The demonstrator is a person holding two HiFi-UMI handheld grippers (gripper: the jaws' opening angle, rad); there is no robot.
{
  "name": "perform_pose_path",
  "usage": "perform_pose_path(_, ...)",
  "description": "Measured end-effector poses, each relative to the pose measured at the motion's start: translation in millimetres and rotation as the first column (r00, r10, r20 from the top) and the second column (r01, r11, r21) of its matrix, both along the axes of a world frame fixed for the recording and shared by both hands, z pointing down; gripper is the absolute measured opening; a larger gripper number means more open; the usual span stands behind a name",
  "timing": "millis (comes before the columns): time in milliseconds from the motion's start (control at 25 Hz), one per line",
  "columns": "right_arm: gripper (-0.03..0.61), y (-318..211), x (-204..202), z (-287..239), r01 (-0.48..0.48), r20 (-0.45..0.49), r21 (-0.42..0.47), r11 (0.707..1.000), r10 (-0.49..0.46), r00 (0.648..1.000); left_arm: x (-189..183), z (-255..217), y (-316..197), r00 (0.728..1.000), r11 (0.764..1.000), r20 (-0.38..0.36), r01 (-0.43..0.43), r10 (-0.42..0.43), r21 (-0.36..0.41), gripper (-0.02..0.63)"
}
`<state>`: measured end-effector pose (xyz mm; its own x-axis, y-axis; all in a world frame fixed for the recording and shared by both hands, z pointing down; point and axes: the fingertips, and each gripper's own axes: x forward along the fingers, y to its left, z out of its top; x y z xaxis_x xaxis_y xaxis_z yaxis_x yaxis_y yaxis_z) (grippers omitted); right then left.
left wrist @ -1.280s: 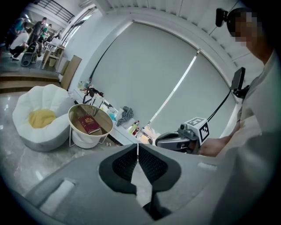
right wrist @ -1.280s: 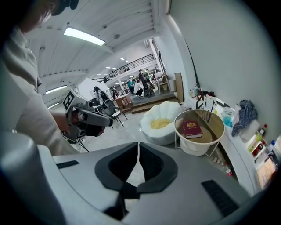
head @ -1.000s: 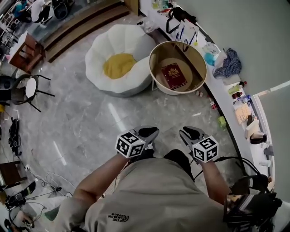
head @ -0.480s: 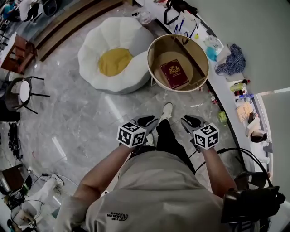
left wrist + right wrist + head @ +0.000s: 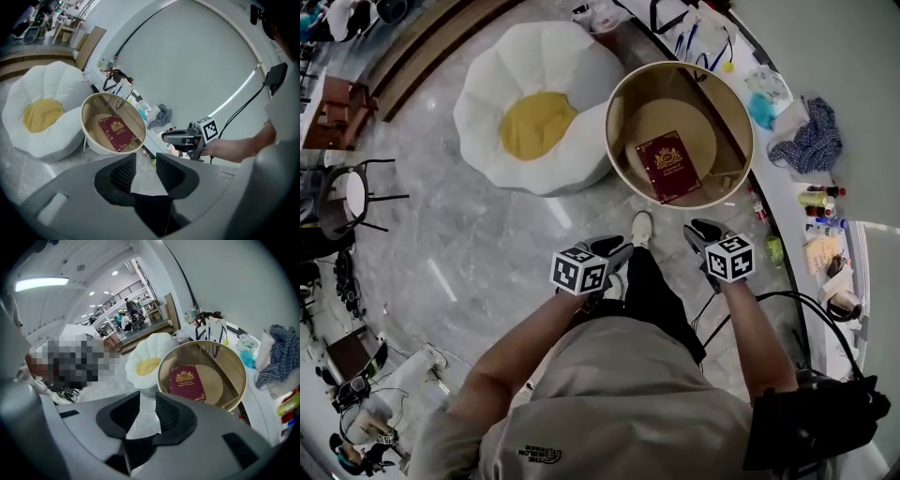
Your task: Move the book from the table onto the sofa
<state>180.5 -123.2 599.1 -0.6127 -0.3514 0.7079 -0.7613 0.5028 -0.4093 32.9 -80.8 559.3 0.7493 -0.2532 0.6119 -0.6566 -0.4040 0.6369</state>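
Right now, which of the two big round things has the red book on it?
The tan table with the raised rim. The red book lies flat on it; the white flower-shaped sofa beside it has no book.

floor (image 5: 487, 272): grey marble (glossy) | wall (image 5: 853, 56): pale | chair (image 5: 356, 192): black frame

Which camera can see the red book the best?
The right gripper view: the red book shows right way up there, gold crest and lettering clear, on the round table. The head view shows it whole from above, turned askew; the left gripper view shows it whole, but slanted and dimmer.
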Motion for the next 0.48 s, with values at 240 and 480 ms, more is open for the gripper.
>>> perform_pose_path(240, 0.126, -89.7, 38.9, 89.1, -0.024, -0.037, -0.093, 0.995, 0.02, 0.999, 32.7, 75.9, -78.9, 0.999, 0.995, 0.017, 0.037, -0.036, -0.093, 0.131)
perform_pose_path(480, 0.133, -150.7, 57.2, 170.9, 0.022, -0.08, -0.149, 0.989, -0.034, 0.996, 50.8, 162.4, -133.7, 0.997, 0.984, 0.062, 0.049, -0.039, -0.17, 0.15)
